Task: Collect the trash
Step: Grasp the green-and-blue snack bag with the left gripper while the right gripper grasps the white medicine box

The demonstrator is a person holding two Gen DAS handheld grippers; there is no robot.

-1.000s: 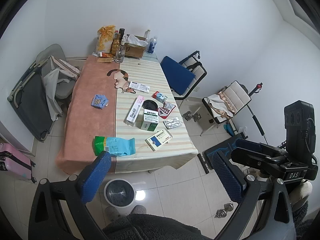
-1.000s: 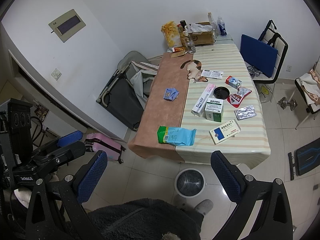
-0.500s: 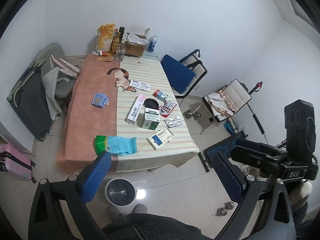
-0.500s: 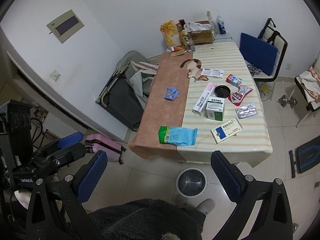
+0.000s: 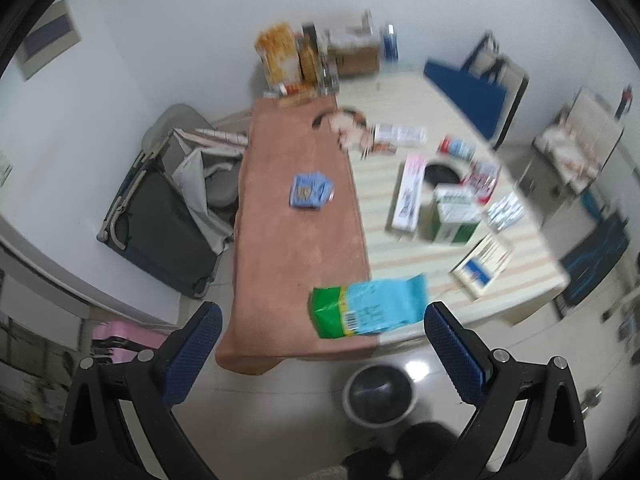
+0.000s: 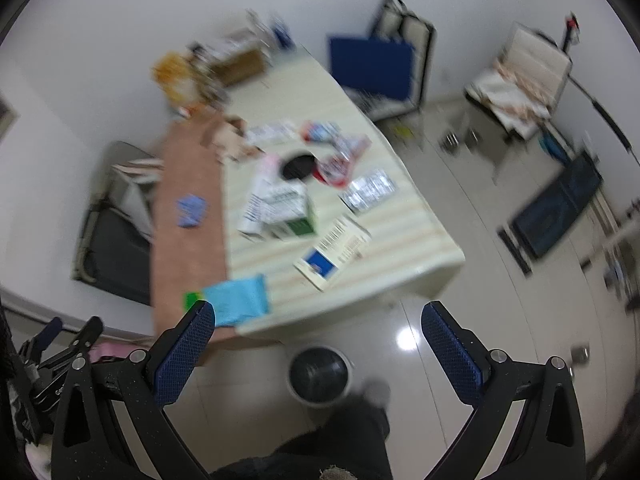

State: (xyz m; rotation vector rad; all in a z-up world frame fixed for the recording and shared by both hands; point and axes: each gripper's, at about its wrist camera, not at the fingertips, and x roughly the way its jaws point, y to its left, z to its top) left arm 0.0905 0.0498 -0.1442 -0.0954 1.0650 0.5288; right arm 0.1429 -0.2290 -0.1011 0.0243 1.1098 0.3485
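Note:
A table (image 5: 304,240) holds litter: a green and blue bag (image 5: 366,310) at the near edge, a small blue packet (image 5: 310,191), a blue and white box (image 5: 482,266), a green box (image 5: 452,216), a blister strip (image 5: 505,212). A round bin (image 5: 378,394) stands on the floor below the near edge. My left gripper (image 5: 320,350) is open and empty, above the bag and bin. My right gripper (image 6: 318,350) is open and empty above the bin (image 6: 320,374); the bag (image 6: 234,300) lies by its left finger.
A dark folded cot (image 5: 160,216) and a pink suitcase (image 5: 116,334) stand left of the table. A blue chair (image 6: 376,68) and a beige chair (image 6: 520,80) stand to the right. Boxes and bottles (image 5: 320,60) crowd the far end. Both views are blurred.
Both grippers have moved in closer to the table's near edge and swung, the left view to the left and the right view to the right. Both stay open and empty.

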